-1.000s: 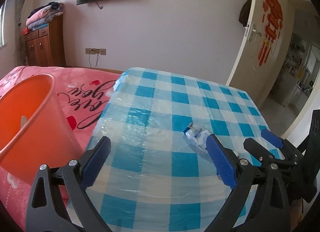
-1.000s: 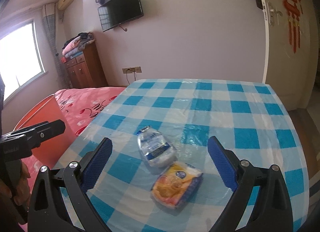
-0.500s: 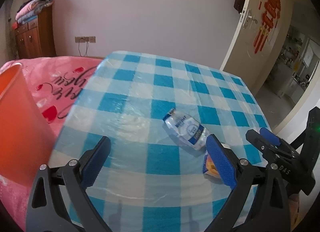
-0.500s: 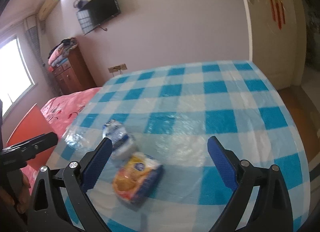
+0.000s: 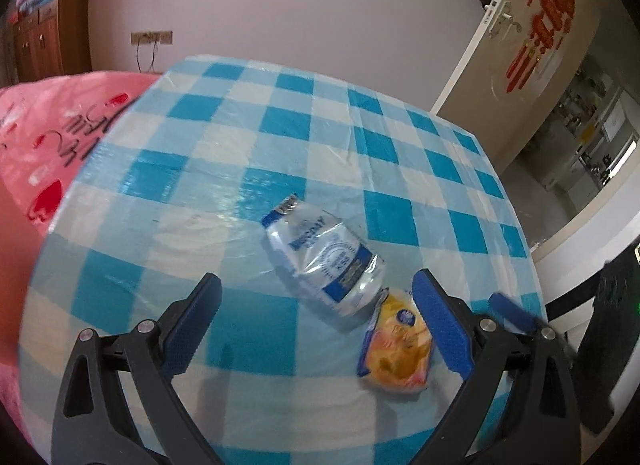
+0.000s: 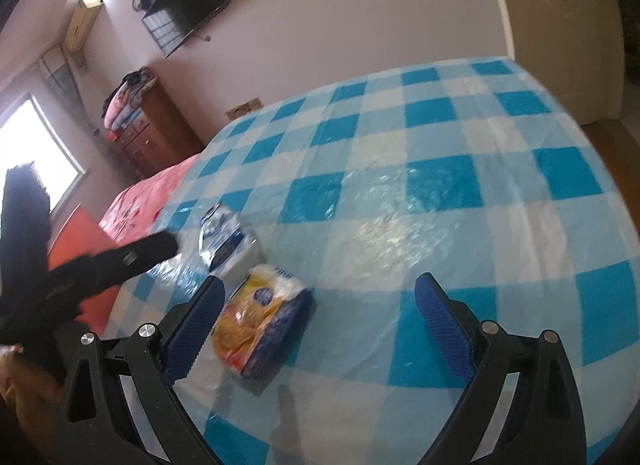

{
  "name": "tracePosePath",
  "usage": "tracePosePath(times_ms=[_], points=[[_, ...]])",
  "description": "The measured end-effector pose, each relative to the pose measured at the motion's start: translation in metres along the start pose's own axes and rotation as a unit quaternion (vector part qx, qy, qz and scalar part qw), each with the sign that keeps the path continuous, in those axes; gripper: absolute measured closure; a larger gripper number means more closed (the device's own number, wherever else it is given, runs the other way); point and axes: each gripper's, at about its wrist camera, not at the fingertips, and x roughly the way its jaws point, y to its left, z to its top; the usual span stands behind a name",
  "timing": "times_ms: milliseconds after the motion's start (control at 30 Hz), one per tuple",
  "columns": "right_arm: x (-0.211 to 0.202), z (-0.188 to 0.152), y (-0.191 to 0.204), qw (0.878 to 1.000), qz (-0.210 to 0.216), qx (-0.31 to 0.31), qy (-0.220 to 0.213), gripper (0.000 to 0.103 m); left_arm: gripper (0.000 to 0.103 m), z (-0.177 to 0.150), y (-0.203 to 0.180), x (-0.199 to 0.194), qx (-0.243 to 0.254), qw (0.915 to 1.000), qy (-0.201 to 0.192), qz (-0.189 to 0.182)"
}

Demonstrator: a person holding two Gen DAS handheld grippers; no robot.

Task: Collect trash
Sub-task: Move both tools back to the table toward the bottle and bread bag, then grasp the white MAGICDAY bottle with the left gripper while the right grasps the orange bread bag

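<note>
Two pieces of trash lie on the blue checked tablecloth [image 5: 280, 153]. One is a crumpled silver-and-blue wrapper [image 5: 324, 261], the other a yellow snack packet [image 5: 398, 349] just beside it. My left gripper [image 5: 318, 321] is open above the cloth; the wrapper lies just ahead of its fingers and the yellow packet sits by its right finger. My right gripper [image 6: 320, 325] is open too, with the yellow packet [image 6: 260, 329] against its left finger and the silver wrapper [image 6: 224, 237] farther left. Neither gripper holds anything.
An orange bin [image 6: 80, 237] stands off the table's left side by a pink bed [image 5: 60, 133]. A wooden cabinet [image 6: 156, 133] and a wall TV [image 6: 192, 1] are at the back. An open door [image 5: 520, 57] is to the right. A hand [image 6: 24, 385] holds the left gripper.
The left gripper has swung right, off the orange bin, and closed in on the two wrappers. The right gripper has shifted right, so both wrappers now sit at its left finger.
</note>
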Motion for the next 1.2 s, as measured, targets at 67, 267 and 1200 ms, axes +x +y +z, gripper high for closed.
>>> tracePosePath(times_ms=[67, 267, 1200], points=[[0.002, -0.003, 0.006, 1.000, 0.010, -0.009, 0.012, 0.008, 0.007, 0.005, -0.002, 0.010, -0.013, 0.9998, 0.009, -0.006], [0.005, -0.010, 0.018, 0.999, 0.032, -0.027, 0.029, 0.008, 0.007, 0.017, -0.009, 0.034, -0.037, 0.9989, 0.028, -0.007], [0.016, -0.016, 0.030, 0.995, 0.055, -0.065, 0.046, 0.008, 0.020, 0.023, -0.003, 0.060, -0.006, 0.9936, 0.042, 0.104]])
